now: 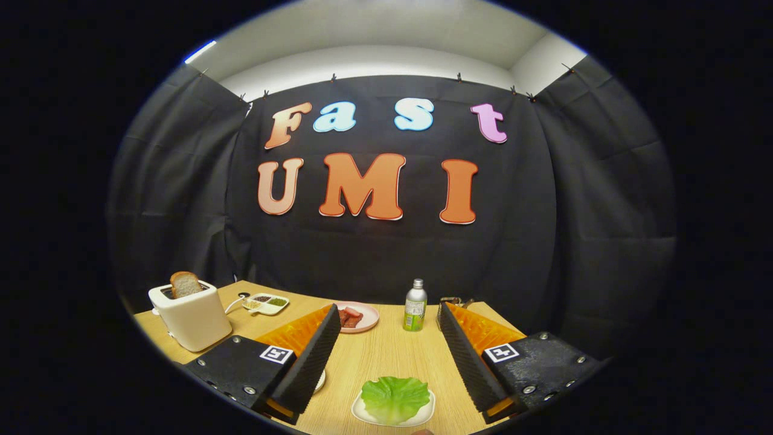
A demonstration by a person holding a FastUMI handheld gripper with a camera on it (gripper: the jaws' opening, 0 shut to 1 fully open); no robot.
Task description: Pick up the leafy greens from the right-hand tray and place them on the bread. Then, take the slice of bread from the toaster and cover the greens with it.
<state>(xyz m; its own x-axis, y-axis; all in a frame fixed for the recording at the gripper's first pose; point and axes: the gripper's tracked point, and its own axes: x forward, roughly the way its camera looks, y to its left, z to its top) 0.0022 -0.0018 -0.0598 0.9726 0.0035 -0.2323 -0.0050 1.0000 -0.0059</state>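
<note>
The crinkled green lettuce leaf [394, 397] lay on a small white tray [362, 415], between and below the wide-spread fingers of the gripper [386, 356], which held nothing. Beyond the leaf stood a pink plate of meat [367, 323] and a green-labelled bottle [415, 306]; far left of it, a cream toaster [191, 315] held a bread slice [185, 283]. Judgement: descend straight, pinch the leaf's raised centre, spare the tray.

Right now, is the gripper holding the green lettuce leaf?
No, the gripper is open, and the green lettuce leaf lies untouched on its small white tray between the two fingers.
</note>
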